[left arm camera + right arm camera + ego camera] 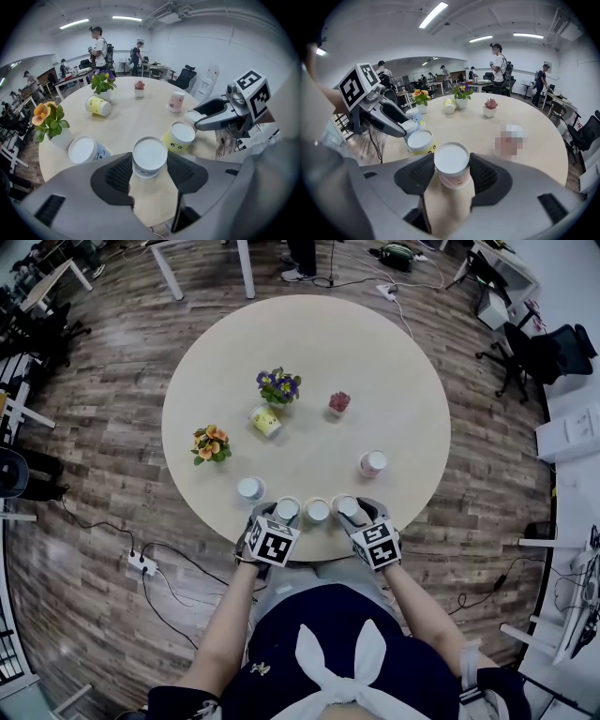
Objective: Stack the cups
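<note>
Left gripper (150,164): the fingers (117,173) are closed against both sides of the left cup (149,155), a pale cup with its white top facing up.

Right gripper (452,171): its fingers (487,176) clamp the right cup (452,163) in the same manner. This cup is white-topped with a pinkish wall.

In the head view both held cups sit at the lower edge of the round counter (394,362), low in the centre of the frame.

- The yellow cup (318,511), printed with a small face, stands between the two held cups, just beside each.
- A blue-printed cup (250,488) stands just left of the left gripper.
- A pink cup (372,463) stands above and right of the right gripper, apart from the row.
- Nearer the counter's middle, a tipped cup (266,421), yellow, lies on its side beside the purple flower pot (278,386).
- An orange flower pot (211,443) is left of centre.
- A small red plant (339,403) is upper right of centre.
- A person (99,47) stands beyond the counter, at the upper left of the left gripper view.
</note>
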A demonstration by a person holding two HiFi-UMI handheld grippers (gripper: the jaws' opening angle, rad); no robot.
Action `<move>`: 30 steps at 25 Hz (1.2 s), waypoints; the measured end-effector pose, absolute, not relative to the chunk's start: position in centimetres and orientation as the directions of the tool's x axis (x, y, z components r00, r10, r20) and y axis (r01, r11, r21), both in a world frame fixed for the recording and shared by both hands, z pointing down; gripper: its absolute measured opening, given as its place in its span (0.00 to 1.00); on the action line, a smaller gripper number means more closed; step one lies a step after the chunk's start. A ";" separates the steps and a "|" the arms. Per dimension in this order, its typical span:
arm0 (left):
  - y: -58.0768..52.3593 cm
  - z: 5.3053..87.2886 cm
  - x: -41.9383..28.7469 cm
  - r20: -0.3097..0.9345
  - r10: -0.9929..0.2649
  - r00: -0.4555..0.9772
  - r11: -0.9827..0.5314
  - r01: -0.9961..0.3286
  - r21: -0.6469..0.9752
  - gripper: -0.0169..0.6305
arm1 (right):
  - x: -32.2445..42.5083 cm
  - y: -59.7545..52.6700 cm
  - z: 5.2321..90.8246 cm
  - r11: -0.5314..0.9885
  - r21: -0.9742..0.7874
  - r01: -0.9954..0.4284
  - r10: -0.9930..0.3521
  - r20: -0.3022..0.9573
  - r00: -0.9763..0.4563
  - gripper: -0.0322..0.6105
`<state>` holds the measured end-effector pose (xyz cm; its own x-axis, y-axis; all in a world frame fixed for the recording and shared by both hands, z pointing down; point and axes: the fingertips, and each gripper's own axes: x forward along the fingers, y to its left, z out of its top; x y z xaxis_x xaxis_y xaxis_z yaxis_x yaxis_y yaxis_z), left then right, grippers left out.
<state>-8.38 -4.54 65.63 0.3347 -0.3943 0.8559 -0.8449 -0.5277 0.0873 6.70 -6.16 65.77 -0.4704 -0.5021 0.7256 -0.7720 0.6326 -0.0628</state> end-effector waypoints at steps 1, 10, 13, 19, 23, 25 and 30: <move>-4.5 65.6 -8.3 0.856 -0.394 0.336 -0.529 -0.844 0.088 0.40 | 6.7 -6.2 65.8 0.632 -0.064 -0.772 -0.501 0.726 -0.471 0.42; -4.4 65.7 -7.6 0.850 -0.401 0.342 -0.534 -0.841 0.086 0.40 | 6.7 -5.9 65.9 0.627 -0.063 -0.777 -0.500 0.731 -0.464 0.42; -4.3 65.9 -7.6 0.853 -0.394 0.341 -0.534 -0.841 0.090 0.40 | 6.7 -5.9 66.0 0.625 -0.065 -0.778 -0.500 0.733 -0.462 0.42; -3.8 66.1 -7.2 0.860 -0.364 0.358 -0.546 -0.830 0.115 0.44 | 6.7 -5.9 66.0 0.624 -0.081 -0.778 -0.493 0.732 -0.471 0.43; -4.2 65.0 -7.5 0.850 -0.383 0.362 -0.529 -0.840 0.119 0.47 | 6.4 -5.8 65.4 0.602 -0.128 -0.788 -0.487 0.723 -0.490 0.52; -4.5 64.0 -8.0 0.836 -0.406 0.370 -0.511 -0.850 0.128 0.47 | 6.5 -6.1 64.1 0.583 -0.149 -0.799 -0.509 0.700 -0.502 0.53; -4.9 61.9 -10.1 0.806 -0.465 0.367 -0.464 -0.876 0.132 0.47 | 7.6 -9.1 58.0 0.543 -0.165 -0.823 -0.604 0.604 -0.519 0.52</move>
<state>-10.10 -4.88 61.86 0.3670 -0.4649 0.8057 -0.8762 -0.4636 0.1316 7.58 -9.10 57.96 -0.5194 -0.6043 0.6041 -0.8233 0.5432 -0.1645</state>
